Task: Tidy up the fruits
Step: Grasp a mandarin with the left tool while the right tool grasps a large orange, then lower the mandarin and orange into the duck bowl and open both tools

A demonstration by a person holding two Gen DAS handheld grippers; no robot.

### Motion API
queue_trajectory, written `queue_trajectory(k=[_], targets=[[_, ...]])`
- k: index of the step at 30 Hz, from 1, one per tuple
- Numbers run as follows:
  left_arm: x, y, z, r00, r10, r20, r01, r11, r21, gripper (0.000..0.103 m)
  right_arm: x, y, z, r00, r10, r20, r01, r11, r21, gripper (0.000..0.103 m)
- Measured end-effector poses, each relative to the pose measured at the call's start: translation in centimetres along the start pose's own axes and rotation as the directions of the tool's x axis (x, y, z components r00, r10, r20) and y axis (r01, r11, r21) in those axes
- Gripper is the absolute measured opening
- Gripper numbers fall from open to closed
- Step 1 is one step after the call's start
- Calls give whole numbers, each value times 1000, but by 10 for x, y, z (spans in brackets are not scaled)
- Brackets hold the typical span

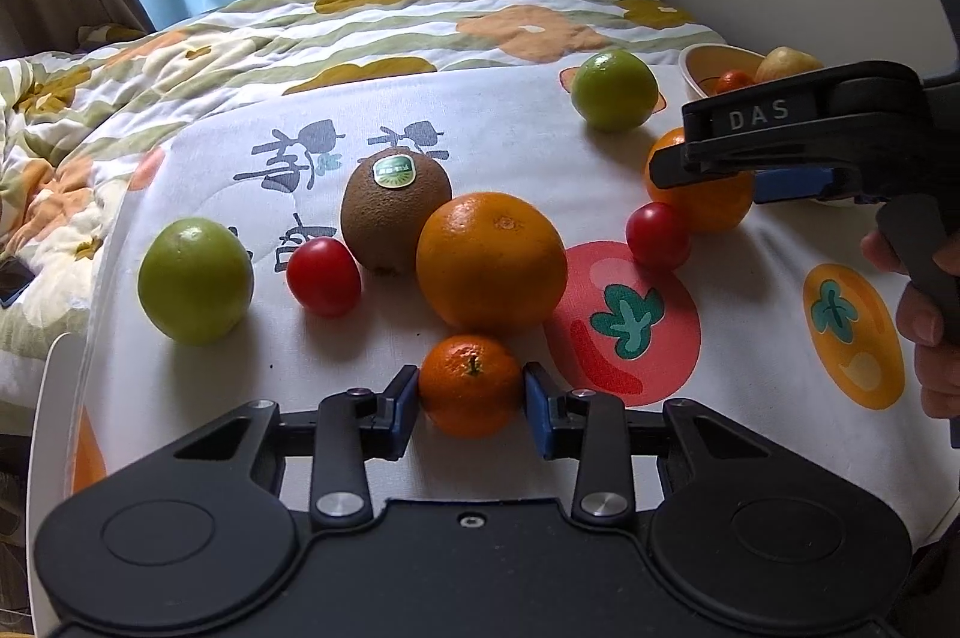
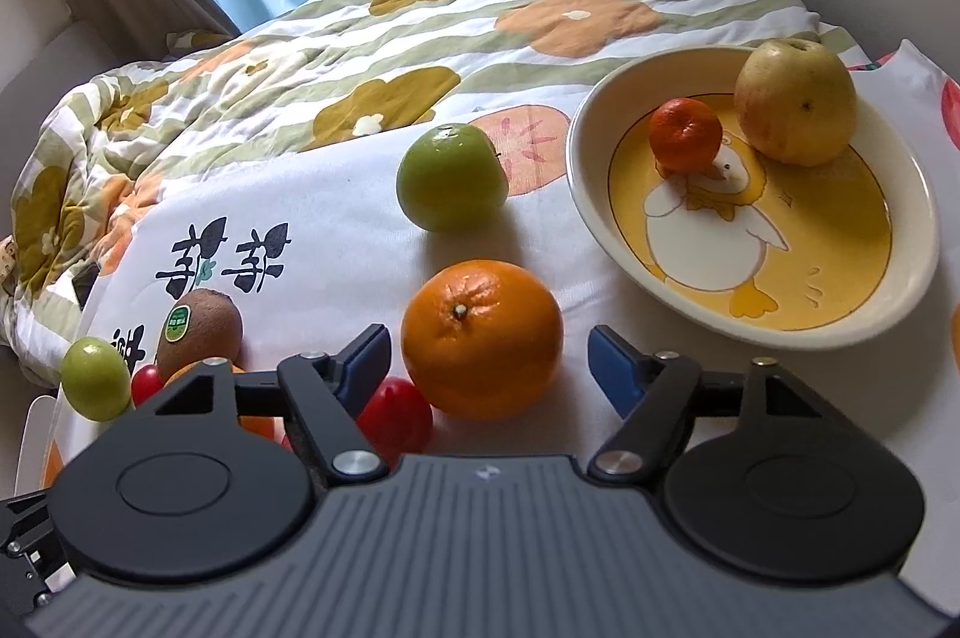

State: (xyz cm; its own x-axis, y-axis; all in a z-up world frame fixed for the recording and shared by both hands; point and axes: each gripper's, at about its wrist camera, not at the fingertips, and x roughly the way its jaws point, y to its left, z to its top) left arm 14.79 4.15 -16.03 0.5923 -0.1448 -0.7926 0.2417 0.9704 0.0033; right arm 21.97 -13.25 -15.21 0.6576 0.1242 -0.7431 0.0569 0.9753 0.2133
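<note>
My left gripper [image 1: 471,398] is shut on a small mandarin [image 1: 471,383] at the table's near edge. Beyond it lie a large orange [image 1: 491,261], a kiwi [image 1: 395,209], two red tomatoes [image 1: 324,276] [image 1: 657,235] and two green fruits [image 1: 195,280] [image 1: 614,90]. My right gripper [image 2: 486,362] is open, its jaws either side of an orange [image 2: 482,338] without touching it. A duck-print bowl [image 2: 600,194] at the right holds a mandarin [image 2: 686,134] and a yellow apple [image 2: 795,101].
The fruit lies on a white printed cloth [image 1: 750,314] on a table. A bed with a floral quilt [image 2: 360,56] runs behind it, with curtains beyond. A green fruit [image 2: 451,176] sits left of the bowl. A red tomato [image 2: 396,419] lies by my right gripper's left finger.
</note>
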Motion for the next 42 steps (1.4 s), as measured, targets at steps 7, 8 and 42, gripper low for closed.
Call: queue_trajectory(k=[7, 8, 42], targets=[[-2, 1, 0, 1000, 12, 1, -12, 1000, -9, 40, 5, 1, 1, 1000, 13, 2, -13, 1000, -8, 76], [-3, 2, -1, 1000, 14, 3, -14, 1000, -12, 40, 4, 1, 0, 1000, 11, 4, -11, 1000, -10, 76], [-102, -91, 64, 985, 52, 166, -42, 997, -62, 40, -126, -88, 48, 994, 65, 83, -59, 995, -75, 75]])
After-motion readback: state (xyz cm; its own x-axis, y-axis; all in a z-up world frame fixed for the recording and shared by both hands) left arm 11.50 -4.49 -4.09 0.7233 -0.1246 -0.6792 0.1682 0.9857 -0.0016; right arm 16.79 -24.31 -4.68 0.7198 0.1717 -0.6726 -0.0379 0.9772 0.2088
